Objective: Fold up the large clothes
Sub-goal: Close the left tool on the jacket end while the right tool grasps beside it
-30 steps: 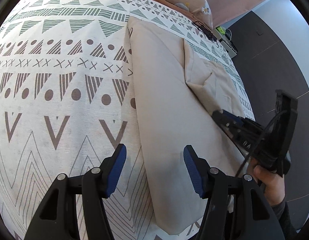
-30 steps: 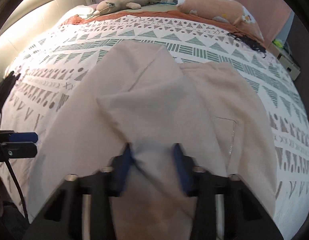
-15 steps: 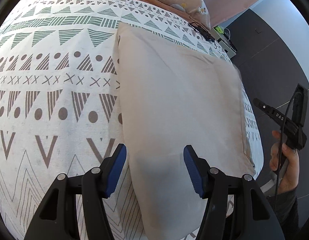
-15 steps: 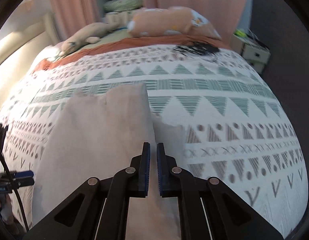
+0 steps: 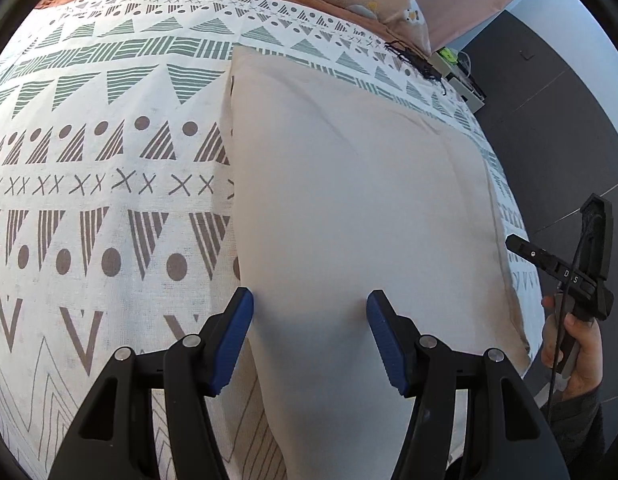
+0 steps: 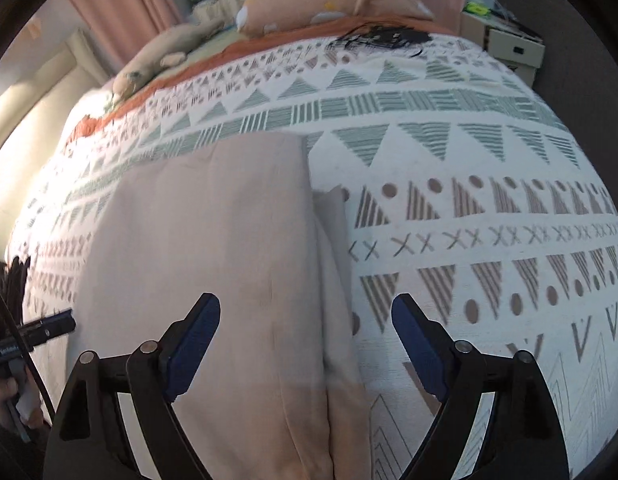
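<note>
A beige garment (image 5: pixel 349 208) lies folded flat on the patterned bedspread (image 5: pixel 109 200). My left gripper (image 5: pixel 309 320) hangs open just above its near left edge, with nothing pinched. In the right wrist view the same garment (image 6: pixel 213 248) shows a narrow underlayer sticking out along its right edge. My right gripper (image 6: pixel 305 320) hovers over that edge. Its jaws are opening, with the cloth below them and the pads not pressing on it. Each gripper also shows in the other's view: the right gripper (image 5: pixel 525 248) held by a hand (image 5: pixel 581 356), and the left gripper (image 6: pixel 57 326) at the far left.
An orange pillow (image 6: pixel 329 0) and a plush toy (image 6: pixel 165 52) lie at the head of the bed. A black tangle of cable (image 6: pixel 381 38) rests near the pillow. Boxes (image 6: pixel 505 40) stand beside the bed, next to dark floor (image 5: pixel 549 120). Pink curtains hang behind.
The right gripper carried a fold of the garment across, let go and opened; the cloth now lies flat. The left gripper drifted a little along the garment's left edge.
</note>
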The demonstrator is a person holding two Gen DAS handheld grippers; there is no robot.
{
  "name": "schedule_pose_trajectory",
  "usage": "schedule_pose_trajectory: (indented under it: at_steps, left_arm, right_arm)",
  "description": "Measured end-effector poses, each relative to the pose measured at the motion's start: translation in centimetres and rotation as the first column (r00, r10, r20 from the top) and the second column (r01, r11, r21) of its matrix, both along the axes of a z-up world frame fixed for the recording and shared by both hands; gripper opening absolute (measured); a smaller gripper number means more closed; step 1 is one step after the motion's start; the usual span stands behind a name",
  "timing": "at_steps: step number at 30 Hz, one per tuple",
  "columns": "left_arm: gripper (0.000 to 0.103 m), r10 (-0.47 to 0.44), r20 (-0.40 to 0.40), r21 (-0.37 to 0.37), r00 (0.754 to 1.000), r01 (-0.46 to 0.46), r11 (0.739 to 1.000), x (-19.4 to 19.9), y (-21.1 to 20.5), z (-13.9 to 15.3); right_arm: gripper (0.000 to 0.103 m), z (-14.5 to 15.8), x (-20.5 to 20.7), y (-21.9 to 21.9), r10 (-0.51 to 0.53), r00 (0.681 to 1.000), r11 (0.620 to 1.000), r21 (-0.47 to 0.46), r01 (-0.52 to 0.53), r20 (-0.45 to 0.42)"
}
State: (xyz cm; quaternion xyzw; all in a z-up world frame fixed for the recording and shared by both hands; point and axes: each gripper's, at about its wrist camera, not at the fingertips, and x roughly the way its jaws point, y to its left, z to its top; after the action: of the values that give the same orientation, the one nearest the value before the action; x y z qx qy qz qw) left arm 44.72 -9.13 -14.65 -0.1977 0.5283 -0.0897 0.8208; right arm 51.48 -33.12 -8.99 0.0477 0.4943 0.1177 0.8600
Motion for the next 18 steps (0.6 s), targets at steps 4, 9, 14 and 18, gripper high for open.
schedule_pose_trajectory:
  at_steps: [4,9,14,18]
  left_arm:
    - [0.060,0.019,-0.001,-0.008,1.000,-0.019,1.000,0.9,0.4,-0.6]
    - [0.060,0.034,-0.008,-0.008,0.999,-0.034,0.999,2.8,0.8,-1.0]
    - [0.060,0.038,-0.013,0.005,0.999,-0.038,0.999,5.0,1.2,-1.5]
    - [0.060,0.042,-0.012,0.003,0.999,-0.042,0.999,7.0,1.4,-2.0]
  right_arm:
    - [0.086,-1.4,3.4,0.0,-0.003,0.999,1.000,-0.018,0.002,-0.042]
    - [0.064,-2.5,6.5,0.1,-0.031,0.996,0.999,-0.021,0.030,-0.083]
    - [0.062,-4.5,9.5,0.0,-0.040,0.992,0.999,0.017,0.042,-0.118]
    - [0.059,-5.8,11.5,-1.2,-0.052,0.989,0.993,0.102,0.066,-0.138]
